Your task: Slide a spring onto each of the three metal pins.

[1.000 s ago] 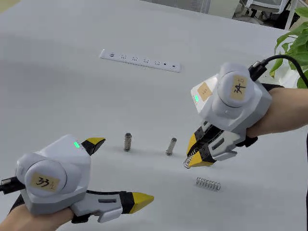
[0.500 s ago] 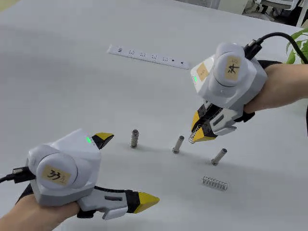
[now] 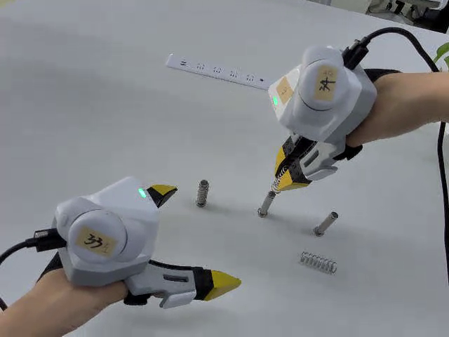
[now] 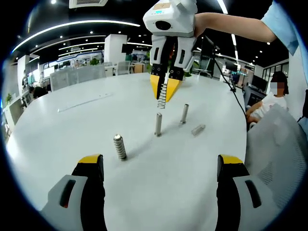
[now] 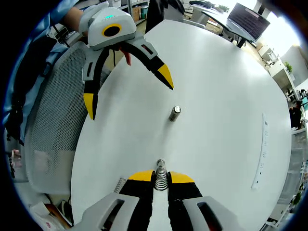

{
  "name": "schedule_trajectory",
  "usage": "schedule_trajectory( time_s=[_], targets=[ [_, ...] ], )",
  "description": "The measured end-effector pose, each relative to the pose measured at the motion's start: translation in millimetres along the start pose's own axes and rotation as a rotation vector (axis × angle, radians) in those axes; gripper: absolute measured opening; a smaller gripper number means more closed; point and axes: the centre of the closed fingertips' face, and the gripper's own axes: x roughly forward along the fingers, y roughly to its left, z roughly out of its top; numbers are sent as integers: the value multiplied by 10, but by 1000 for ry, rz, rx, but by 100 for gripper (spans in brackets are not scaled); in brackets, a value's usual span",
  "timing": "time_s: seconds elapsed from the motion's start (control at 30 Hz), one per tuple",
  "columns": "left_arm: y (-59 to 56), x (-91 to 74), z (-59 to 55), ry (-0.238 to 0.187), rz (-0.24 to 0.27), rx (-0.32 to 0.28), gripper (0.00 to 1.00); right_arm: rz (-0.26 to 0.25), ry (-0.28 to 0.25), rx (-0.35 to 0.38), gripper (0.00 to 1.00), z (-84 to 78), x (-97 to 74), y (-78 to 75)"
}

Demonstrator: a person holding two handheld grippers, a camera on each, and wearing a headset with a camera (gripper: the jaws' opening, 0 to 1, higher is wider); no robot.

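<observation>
Three metal pins stand on the white table (image 3: 105, 105). The left pin (image 3: 202, 193) wears a spring. My right gripper (image 3: 287, 179) is shut on a second spring (image 3: 278, 184), which hangs tilted with its lower end at the top of the bare middle pin (image 3: 265, 204). In the right gripper view that spring (image 5: 160, 176) sits between the jaws, directly over the pin top (image 5: 160, 163). The right pin (image 3: 325, 223) is bare, with a loose spring (image 3: 318, 262) lying in front of it. My left gripper (image 3: 194, 237) rests open near the front left, holding nothing.
A white power strip (image 3: 217, 71) lies at the far side of the table. A black cable (image 3: 443, 189) trails from the right gripper along the right edge. A mesh chair (image 5: 48, 125) stands beside the table, and a person (image 4: 276, 91) sits beyond it.
The right gripper has lifted the spring from near the table and carried it left, over the middle pin, uncovering the right pin. The left gripper has stayed open in place.
</observation>
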Motion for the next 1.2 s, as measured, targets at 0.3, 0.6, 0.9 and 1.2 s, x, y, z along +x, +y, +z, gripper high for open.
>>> schedule_trajectory(
  time_s=[0.3, 0.6, 0.9, 1.2],
  targets=[
    [27, 2, 15, -6, 7, -12, 96, 12, 27, -20, 7, -33, 98, -36],
    [25, -5, -35, 2, 6, -23, 95, 20, 31, -26, 7, -27, 138, -50],
    [27, 2, -52, 6, 5, -30, 93, 26, 39, -28, 7, -42, 165, -32],
    [31, -8, -75, 8, 6, -38, 91, 38, 44, -31, 7, -53, 263, -39]
  ],
)
